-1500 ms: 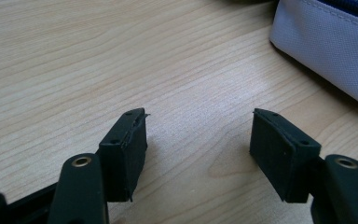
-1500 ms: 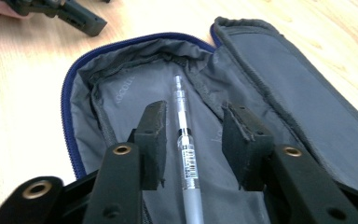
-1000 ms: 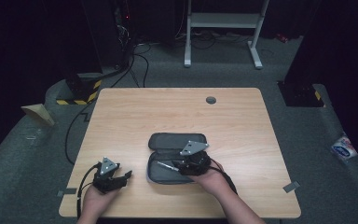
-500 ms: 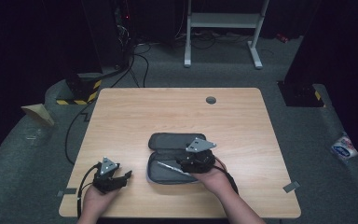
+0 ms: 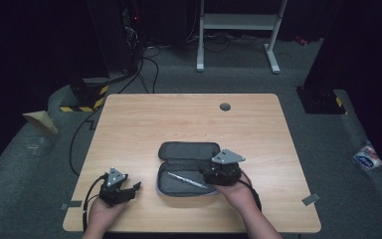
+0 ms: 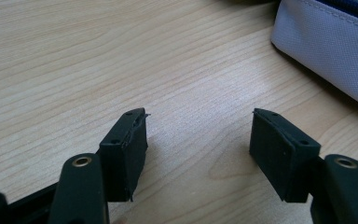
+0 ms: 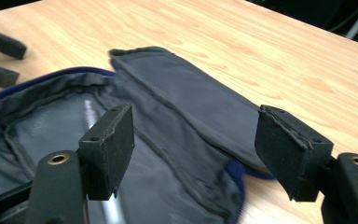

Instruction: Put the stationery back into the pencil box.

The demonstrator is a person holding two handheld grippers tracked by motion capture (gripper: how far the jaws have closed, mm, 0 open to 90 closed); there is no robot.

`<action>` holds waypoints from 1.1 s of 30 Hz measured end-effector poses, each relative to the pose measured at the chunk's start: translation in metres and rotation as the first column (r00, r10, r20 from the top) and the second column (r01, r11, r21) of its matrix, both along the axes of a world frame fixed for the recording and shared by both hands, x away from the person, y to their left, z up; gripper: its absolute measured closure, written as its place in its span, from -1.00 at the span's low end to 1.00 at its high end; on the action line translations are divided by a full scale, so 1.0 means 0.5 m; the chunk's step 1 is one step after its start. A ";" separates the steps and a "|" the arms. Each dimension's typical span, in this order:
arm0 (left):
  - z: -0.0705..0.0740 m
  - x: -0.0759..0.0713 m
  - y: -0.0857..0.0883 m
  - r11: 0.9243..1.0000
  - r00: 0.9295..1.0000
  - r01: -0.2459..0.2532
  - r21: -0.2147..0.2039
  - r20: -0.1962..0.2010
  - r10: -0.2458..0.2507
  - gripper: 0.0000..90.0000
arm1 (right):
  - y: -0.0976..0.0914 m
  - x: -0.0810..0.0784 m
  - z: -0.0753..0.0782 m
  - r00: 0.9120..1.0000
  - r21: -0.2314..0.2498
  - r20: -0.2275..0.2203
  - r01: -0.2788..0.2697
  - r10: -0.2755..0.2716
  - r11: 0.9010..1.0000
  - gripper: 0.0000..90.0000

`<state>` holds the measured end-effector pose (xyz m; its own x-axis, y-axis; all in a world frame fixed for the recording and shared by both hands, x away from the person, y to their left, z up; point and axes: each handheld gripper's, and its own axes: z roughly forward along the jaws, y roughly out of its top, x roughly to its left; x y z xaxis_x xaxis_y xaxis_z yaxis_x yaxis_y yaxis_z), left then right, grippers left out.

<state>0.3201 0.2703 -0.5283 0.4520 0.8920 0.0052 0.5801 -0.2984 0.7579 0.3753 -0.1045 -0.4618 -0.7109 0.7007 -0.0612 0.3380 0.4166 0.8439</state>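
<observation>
An open dark grey pencil case lies at the front middle of the wooden table. A silver pen rests in its near half. My right gripper is at the case's right end. Its jaws have just been opening and stand open over the grey lining; nothing is pressed between them. The pen shows as a shiny strip beside the left fingertip. My left gripper rests open on bare wood at the front left, apart from the case's pale outer corner.
A round cable hole sits near the table's far edge. Cables and a white stand are on the dark floor behind. A white bag lies on the floor to the right. Bare wood stretches behind and beside the case.
My right gripper has slid to the right, off the pen, which stays lying in the case. The left gripper has not moved.
</observation>
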 end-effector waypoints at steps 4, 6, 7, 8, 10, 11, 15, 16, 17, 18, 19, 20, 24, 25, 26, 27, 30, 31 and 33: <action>0.000 -0.001 0.000 1.000 1.000 -0.001 0.000 0.000 0.001 -0.18 | -0.036 0.006 0.002 0.999 0.017 -0.006 0.048 -0.048 0.999 -0.39; 0.000 -0.001 0.000 1.000 1.000 -0.001 0.000 0.000 0.001 -0.18 | -0.057 0.010 0.004 0.997 0.023 -0.001 0.074 -0.074 0.997 -0.39; 0.000 -0.001 0.000 1.000 1.000 -0.002 0.001 0.000 0.002 -0.18 | -0.068 0.012 0.004 0.996 0.026 -0.001 0.088 -0.088 0.996 -0.39; 0.000 -0.001 0.000 1.000 1.000 -0.003 0.002 0.001 0.003 -0.18 | -0.079 0.014 0.004 0.994 0.033 -0.005 0.105 -0.105 0.994 -0.38; 0.000 -0.002 0.000 1.000 1.000 -0.004 0.002 0.001 0.004 -0.18 | -0.092 0.016 0.004 0.993 0.041 -0.004 0.121 -0.121 0.992 -0.38; 0.000 -0.002 0.000 1.000 1.000 -0.006 0.003 -0.001 0.006 -0.18 | -0.105 0.018 0.003 0.990 0.045 -0.006 0.139 -0.139 0.989 -0.38; 0.000 -0.002 0.000 1.000 1.000 -0.006 0.002 0.000 0.006 -0.18 | -0.173 0.026 -0.011 0.971 0.040 -0.010 0.241 -0.240 0.970 -0.42; 0.000 -0.002 0.000 1.000 1.000 -0.006 0.002 0.000 0.006 -0.18 | -0.173 0.026 -0.011 0.971 0.040 -0.010 0.241 -0.240 0.970 -0.42; 0.000 -0.001 0.000 1.000 1.000 -0.008 0.002 0.002 0.008 -0.18 | -0.201 0.028 -0.020 0.956 0.037 -0.022 0.292 -0.292 0.956 -0.46; 0.000 -0.001 0.000 1.000 1.000 -0.008 0.002 0.002 0.008 -0.18 | -0.201 0.028 -0.020 0.956 0.037 -0.022 0.292 -0.292 0.956 -0.46; 0.000 -0.002 -0.001 1.000 1.000 -0.011 0.000 0.000 0.011 -0.19 | -0.228 0.028 -0.031 0.938 0.032 -0.035 0.346 -0.345 0.938 -0.52; 0.000 -0.002 -0.001 1.000 1.000 -0.013 -0.001 -0.001 0.013 -0.19 | -0.240 0.027 -0.037 0.931 0.027 -0.042 0.363 -0.361 0.932 -0.54; 0.000 -0.001 0.000 1.000 1.000 -0.028 0.002 -0.001 0.028 -0.23 | -0.275 0.028 -0.067 0.912 -0.022 -0.084 0.402 -0.402 0.915 -0.69; 0.000 0.000 0.000 1.000 1.000 -0.029 0.003 -0.003 0.029 -0.24 | -0.282 0.028 -0.076 0.902 -0.046 -0.101 0.418 -0.420 0.907 -0.69; 0.000 0.000 0.000 1.000 1.000 -0.029 0.003 -0.003 0.029 -0.25 | -0.288 0.027 -0.084 0.893 -0.073 -0.121 0.428 -0.434 0.901 -0.69; 0.000 0.000 0.000 1.000 0.999 -0.032 0.001 -0.004 0.032 -0.26 | -0.292 0.026 -0.093 0.885 -0.088 -0.134 0.438 -0.447 0.894 -0.69; 0.000 0.001 0.000 0.999 0.999 -0.040 0.000 -0.003 0.040 -0.27 | -0.300 0.026 -0.116 0.875 -0.122 -0.172 0.436 -0.452 0.891 -0.70; 0.000 0.001 0.000 0.999 0.999 -0.040 0.001 -0.003 0.040 -0.27 | -0.299 0.026 -0.124 0.873 -0.134 -0.185 0.432 -0.451 0.892 -0.75; 0.000 0.001 0.000 0.999 0.999 -0.041 0.001 -0.004 0.041 -0.27 | -0.298 0.024 -0.124 0.875 -0.134 -0.188 0.427 -0.445 0.895 -0.75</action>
